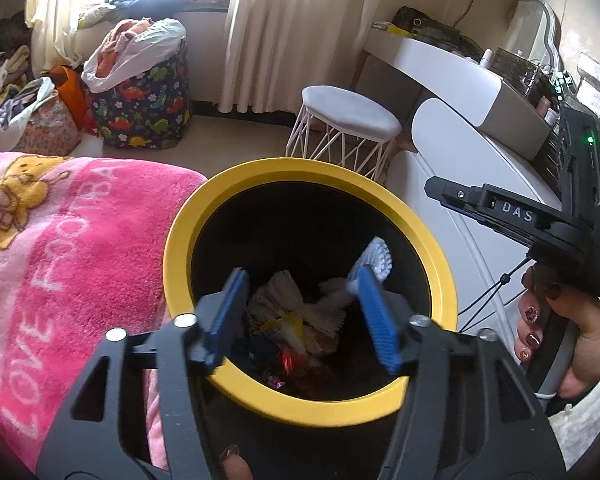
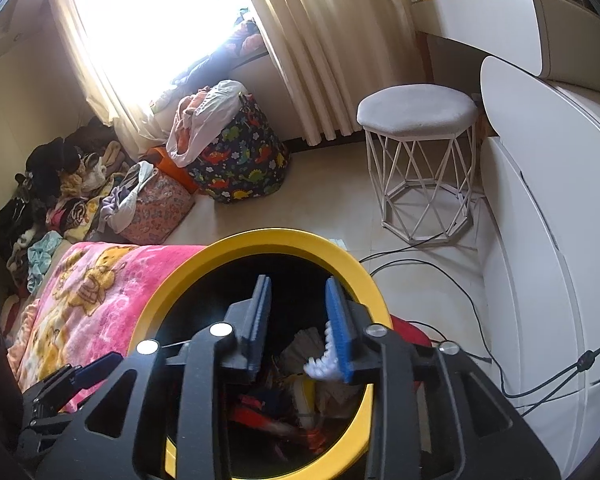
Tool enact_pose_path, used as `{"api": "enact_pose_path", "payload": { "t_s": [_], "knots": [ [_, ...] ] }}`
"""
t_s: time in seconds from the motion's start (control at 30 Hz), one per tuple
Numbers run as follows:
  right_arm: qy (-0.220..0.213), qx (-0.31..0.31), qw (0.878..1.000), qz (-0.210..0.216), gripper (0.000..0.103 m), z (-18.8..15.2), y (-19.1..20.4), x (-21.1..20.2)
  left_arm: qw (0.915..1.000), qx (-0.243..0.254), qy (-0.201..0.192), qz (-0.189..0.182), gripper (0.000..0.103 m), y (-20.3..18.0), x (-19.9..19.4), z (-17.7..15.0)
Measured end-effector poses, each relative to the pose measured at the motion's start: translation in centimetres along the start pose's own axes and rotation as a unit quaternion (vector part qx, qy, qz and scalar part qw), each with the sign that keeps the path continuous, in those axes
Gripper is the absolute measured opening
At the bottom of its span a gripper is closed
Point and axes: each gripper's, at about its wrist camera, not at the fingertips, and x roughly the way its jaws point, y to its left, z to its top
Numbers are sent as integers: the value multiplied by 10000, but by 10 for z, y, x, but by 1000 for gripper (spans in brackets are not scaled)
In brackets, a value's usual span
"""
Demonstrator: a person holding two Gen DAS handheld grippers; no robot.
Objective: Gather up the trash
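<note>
A black trash bin with a yellow rim [image 1: 180, 256] stands beside the pink bed and holds wrappers and paper trash [image 1: 288, 320]. My left gripper [image 1: 300, 284] is open right over its mouth. A white toothed piece, like a comb or brush head [image 1: 374, 260], lies against the right blue pad [image 1: 376, 312], apparently loose over the bin. The right gripper [image 2: 298, 292] is open above the same bin's rim [image 2: 340, 256], and the same white piece [image 2: 324, 364] shows by its right pad. The right tool also shows in the left wrist view [image 1: 532, 220], held by a hand.
A pink blanket [image 1: 60, 248] covers the bed at left. A white stool [image 1: 348, 128] stands on the floor beyond the bin. A white dresser [image 2: 540, 208] is on the right, with black cables [image 2: 440, 268] on the floor. Laundry bags [image 1: 144, 96] stand by the curtains.
</note>
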Motion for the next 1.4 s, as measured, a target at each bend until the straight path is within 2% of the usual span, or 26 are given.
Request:
{"api": "enact_pose_path", "payload": {
  "t_s": [0.07, 0.1, 0.17, 0.23, 0.5, 0.93, 1.23, 1.4],
  "knots": [
    [-13, -11, 10000, 9, 37, -2, 0, -3, 10000, -46, -24, 34, 73, 2, -2, 0],
    [-20, -18, 10000, 11, 40, -3, 0, -4, 10000, -69, -40, 40, 75, 3, -4, 1],
    [-36, -55, 10000, 21, 46, -5, 0, -7, 9999, -129, -81, 78, 87, 5, -8, 1],
    [-50, -85, 9999, 23, 54, -8, 1, -10, 9997, -188, -123, 127, 91, 8, -12, 1],
    [-168, -367, 9992, 60, 75, -16, 15, -25, 9984, -327, -346, 320, 92, 21, -34, 1],
    [-432, -779, 9957, 258, 95, -27, 52, -42, 9938, -551, -612, 743, 92, 45, -68, -9],
    [-778, -918, 9917, 443, 96, -42, 80, -56, 9856, -733, -885, 1239, 92, 61, -100, -24],
    [-1218, -1331, 9820, 555, 96, -58, 102, -72, 9774, -734, -1151, 1616, 92, 66, -118, -30]
  ]
}}
